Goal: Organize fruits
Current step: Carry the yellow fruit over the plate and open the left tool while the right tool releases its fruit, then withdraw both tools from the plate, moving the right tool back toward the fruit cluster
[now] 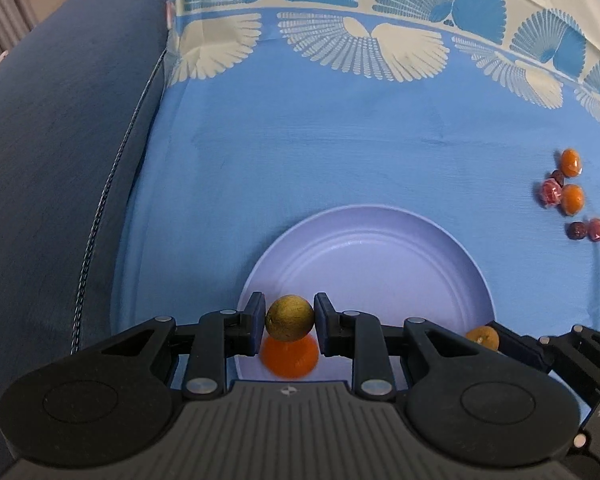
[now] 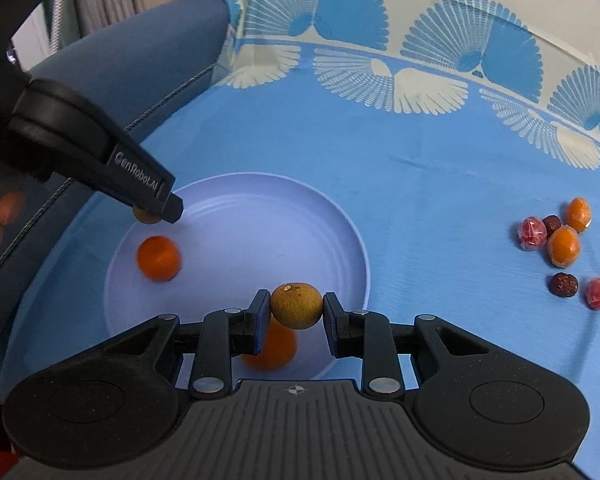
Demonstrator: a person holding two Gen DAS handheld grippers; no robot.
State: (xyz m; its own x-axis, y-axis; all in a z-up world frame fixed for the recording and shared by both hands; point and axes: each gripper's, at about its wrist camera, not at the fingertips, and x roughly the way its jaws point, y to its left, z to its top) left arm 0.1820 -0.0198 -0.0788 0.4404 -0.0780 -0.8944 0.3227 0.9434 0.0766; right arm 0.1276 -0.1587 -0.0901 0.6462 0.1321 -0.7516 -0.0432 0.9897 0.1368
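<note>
A pale lilac plate [image 1: 379,256] [image 2: 260,232] lies on the blue tablecloth. My left gripper [image 1: 290,322] is shut on a brownish-gold round fruit [image 1: 290,318] above the plate's near left part; in the right wrist view the left gripper [image 2: 156,210] shows over the plate's left rim. An orange fruit [image 1: 290,356] [image 2: 158,258] lies on the plate below it. My right gripper [image 2: 296,306] is shut on another brownish round fruit [image 2: 296,305] over the plate's near edge, above a second orange fruit [image 2: 270,348]; this brown fruit also shows in the left wrist view [image 1: 483,337].
A cluster of small fruits lies on the cloth to the right: two oranges [image 2: 563,246], red wrapped ones [image 2: 533,233] and dark red ones [image 2: 563,284]. A blue sofa arm [image 1: 60,140] borders the cloth on the left.
</note>
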